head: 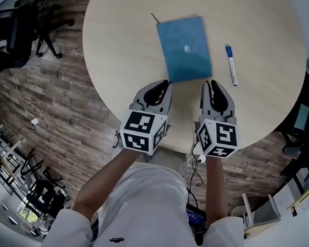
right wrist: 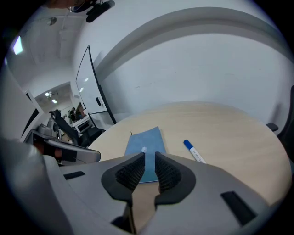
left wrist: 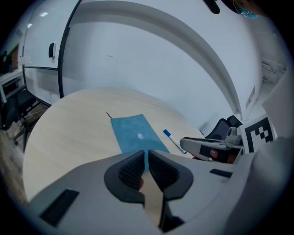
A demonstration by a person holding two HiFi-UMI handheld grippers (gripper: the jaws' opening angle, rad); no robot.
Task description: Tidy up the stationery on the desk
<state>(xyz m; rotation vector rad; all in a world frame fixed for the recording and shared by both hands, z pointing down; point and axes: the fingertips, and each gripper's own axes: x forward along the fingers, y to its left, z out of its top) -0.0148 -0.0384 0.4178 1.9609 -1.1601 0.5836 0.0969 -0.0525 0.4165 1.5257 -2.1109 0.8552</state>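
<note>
We take the blue notebook (head: 184, 47) for the main thing to tidy, though from here it could as well be a soft blue sleeve. It lies flat near the middle of the round wooden table (head: 122, 55), with a thin dark cord trailing from its far left corner. Just to its right, apart from it, lies a white marker pen with a blue cap (head: 231, 65), roughly parallel to the notebook's long edge. Neither item is in hand.

The left gripper (head: 168, 84) hovers at the notebook's near edge, and the right gripper (head: 209, 84) beside the near right corner. Both are over the table's near rim. In each gripper view we see the ribbed jaws drawn almost together with nothing between them. We judge this a ready stance, the right gripper being placed closer to the pen.
</note>
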